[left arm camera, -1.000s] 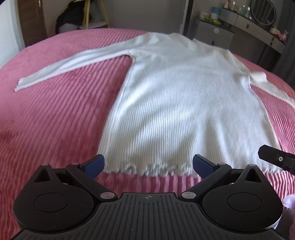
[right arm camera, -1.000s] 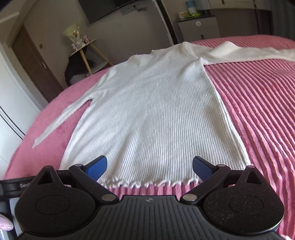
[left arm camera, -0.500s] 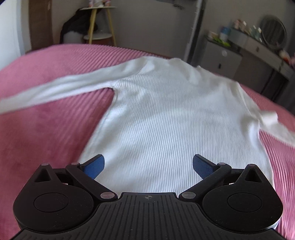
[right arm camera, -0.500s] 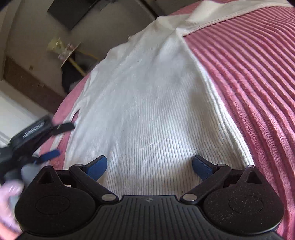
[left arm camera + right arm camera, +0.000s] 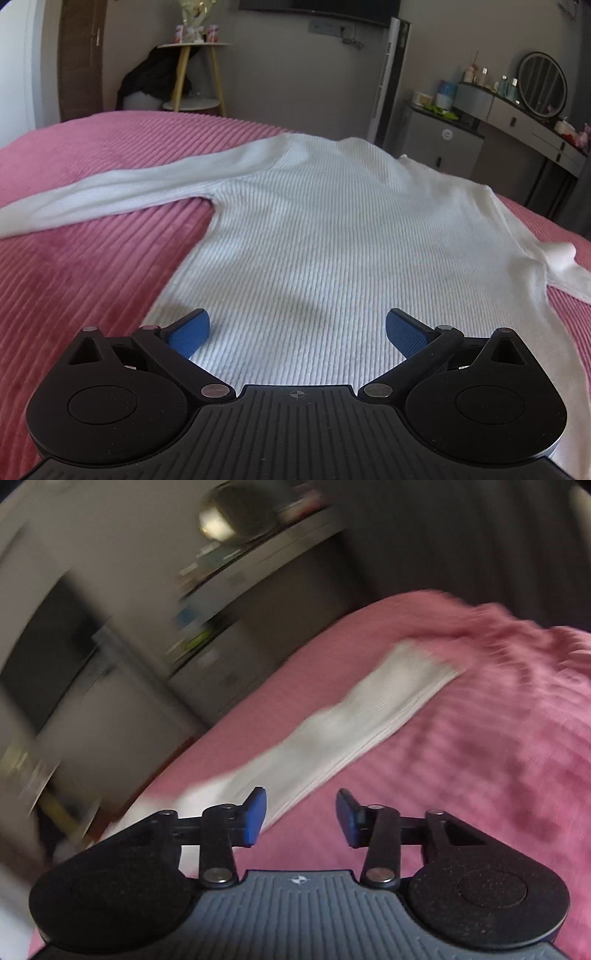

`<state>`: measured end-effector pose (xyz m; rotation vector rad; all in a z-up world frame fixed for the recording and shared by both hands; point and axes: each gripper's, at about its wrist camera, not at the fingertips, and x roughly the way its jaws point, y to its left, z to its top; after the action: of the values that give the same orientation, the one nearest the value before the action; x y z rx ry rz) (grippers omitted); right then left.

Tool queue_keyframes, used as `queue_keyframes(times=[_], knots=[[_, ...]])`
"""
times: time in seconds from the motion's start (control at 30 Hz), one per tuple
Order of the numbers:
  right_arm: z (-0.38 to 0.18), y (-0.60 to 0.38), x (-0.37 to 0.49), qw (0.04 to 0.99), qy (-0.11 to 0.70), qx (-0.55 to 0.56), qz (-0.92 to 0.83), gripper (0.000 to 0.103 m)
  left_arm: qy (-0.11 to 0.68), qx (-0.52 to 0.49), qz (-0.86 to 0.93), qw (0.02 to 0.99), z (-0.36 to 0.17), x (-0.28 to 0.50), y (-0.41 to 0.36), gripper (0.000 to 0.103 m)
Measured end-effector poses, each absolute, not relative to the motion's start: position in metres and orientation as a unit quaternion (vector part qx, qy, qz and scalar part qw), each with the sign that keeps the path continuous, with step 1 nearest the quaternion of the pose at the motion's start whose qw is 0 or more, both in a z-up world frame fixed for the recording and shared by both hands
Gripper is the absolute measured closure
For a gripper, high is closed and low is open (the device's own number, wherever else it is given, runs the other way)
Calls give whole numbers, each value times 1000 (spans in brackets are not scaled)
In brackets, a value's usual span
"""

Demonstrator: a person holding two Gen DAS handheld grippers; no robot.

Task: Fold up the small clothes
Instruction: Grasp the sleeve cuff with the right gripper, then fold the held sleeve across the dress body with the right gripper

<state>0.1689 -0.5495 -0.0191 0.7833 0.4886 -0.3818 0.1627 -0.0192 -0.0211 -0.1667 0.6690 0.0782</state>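
White ribbed knit fills the left wrist view: the sweater [image 5: 332, 240] lies flat on a pink corduroy bedspread [image 5: 74, 280], its body running lengthwise away from the camera, neck end far, hem end near. One sleeve [image 5: 110, 195] stretches out to the left across the spread. The left gripper [image 5: 297, 332] tilts downward over the lower body of the garment, its blue pads [image 5: 188, 334] spread wide with knit showing between them; whether the pads touch the cloth cannot be told.

The right wrist view is blurred and rolled to one side. The right gripper [image 5: 300, 818] points down at the bedspread beside the other sleeve [image 5: 369, 716], a long white strip running diagonally up to the right. Its jaws are closing, a gap left between the pads, only pink fabric showing in it and nothing gripped; the left pad overlaps the sleeve's edge.
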Motion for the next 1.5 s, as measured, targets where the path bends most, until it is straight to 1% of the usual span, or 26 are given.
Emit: queue_keyframes(times=[0.03, 0.1, 0.23, 0.37, 0.4, 0.43, 0.47, 0.57, 0.7, 0.9, 1.0, 1.1, 1.27, 1.37, 1.5], knots=[[-27, -565, 174, 866, 228, 398, -198, 74, 325, -79, 37, 942, -22, 163, -20, 0], [-42, -592, 181, 835, 211, 454, -228, 79, 320, -79, 37, 943, -23, 164, -21, 0], [-61, -616, 189, 803, 182, 502, -264, 79, 332, -95, 31, 938, -31, 169, -19, 0], [-79, -635, 194, 779, 156, 547, -263, 79, 335, -73, 31, 939, -34, 170, -25, 0], [-81, -640, 197, 773, 150, 556, -264, 82, 337, -65, 30, 939, -34, 170, -27, 0], [-81, -641, 199, 773, 148, 556, -267, 91, 339, -59, 29, 938, -35, 170, -28, 0], [-78, -643, 203, 779, 151, 544, -272, 97, 341, -52, 27, 938, -36, 170, -28, 0], [-55, -632, 212, 820, 155, 476, -278, 97, 343, -45, 25, 938, -36, 170, -27, 0], [6, -586, 230, 895, 147, 335, -255, 97, 336, -70, 27, 939, -35, 168, -22, 0], [88, -465, 261, 975, 110, 145, -131, 97, 328, -87, 30, 940, -21, 161, -14, 0], [104, -398, 275, 989, 107, 95, -47, 97, 296, -85, 39, 950, -7, 153, -6, 0], [98, -326, 287, 991, 117, 53, 22, 97, 280, -89, 48, 955, 1, 147, 5, 0], [52, -222, 303, 978, 181, 31, 102, 97, 251, -110, 81, 958, 8, 143, 32, 0], [29, -170, 303, 969, 214, 14, 121, 97, 245, -122, 90, 958, 9, 144, 46, 0], [4, -124, 304, 961, 245, -11, 125, 96, 249, -164, 88, 951, 6, 146, 63, 0]])
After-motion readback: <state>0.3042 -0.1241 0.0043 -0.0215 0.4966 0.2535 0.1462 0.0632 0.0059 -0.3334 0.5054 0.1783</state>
